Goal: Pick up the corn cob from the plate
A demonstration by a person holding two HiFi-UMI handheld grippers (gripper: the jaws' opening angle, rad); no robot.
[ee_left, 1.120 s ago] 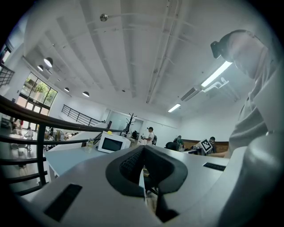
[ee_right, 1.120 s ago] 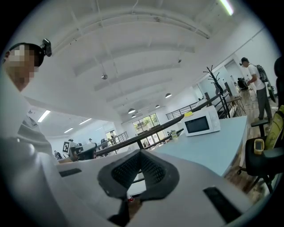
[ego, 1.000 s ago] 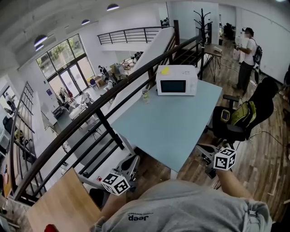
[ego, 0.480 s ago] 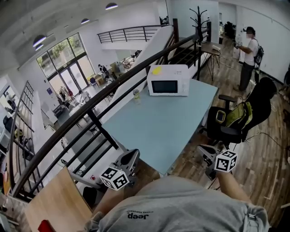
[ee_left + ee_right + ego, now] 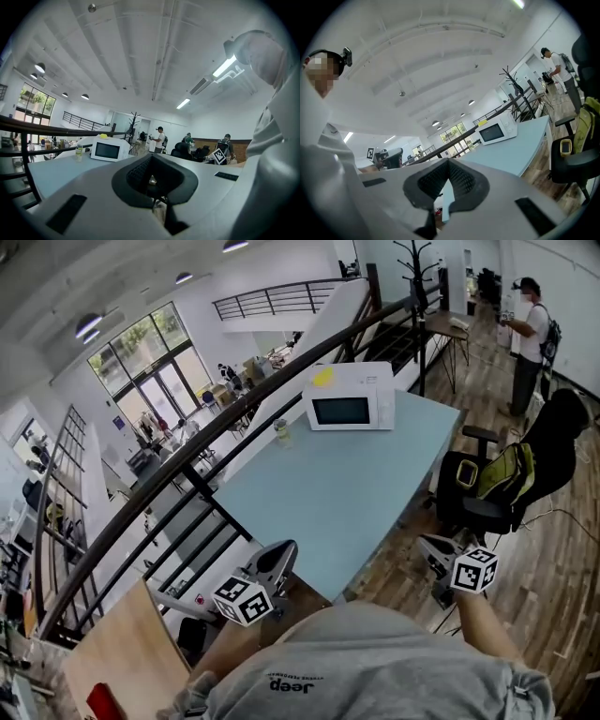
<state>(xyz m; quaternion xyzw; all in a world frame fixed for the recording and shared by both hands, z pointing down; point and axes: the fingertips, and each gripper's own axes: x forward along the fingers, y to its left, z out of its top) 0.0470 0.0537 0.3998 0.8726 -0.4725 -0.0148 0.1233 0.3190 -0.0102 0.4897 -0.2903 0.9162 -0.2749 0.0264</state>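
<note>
The light-blue desk (image 5: 375, 488) draws nearer — left tongs (image 5: 277, 565) and right tongs (image 5: 432, 551) closed, empty, short of its near corner; no corn cob visible.

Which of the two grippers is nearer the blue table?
The left gripper, beside the table's near corner; the right gripper hangs apart over the wood floor.

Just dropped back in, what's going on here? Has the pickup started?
It hasn't started. The person stands at the near corner of the light-blue table, holding the left gripper and the right gripper low by the body. Both have their jaws together with nothing between them. Only a white microwave and a small bottle show on the table. No plate or corn cob appears in any view. A black office chair stands to the table's right.
</note>
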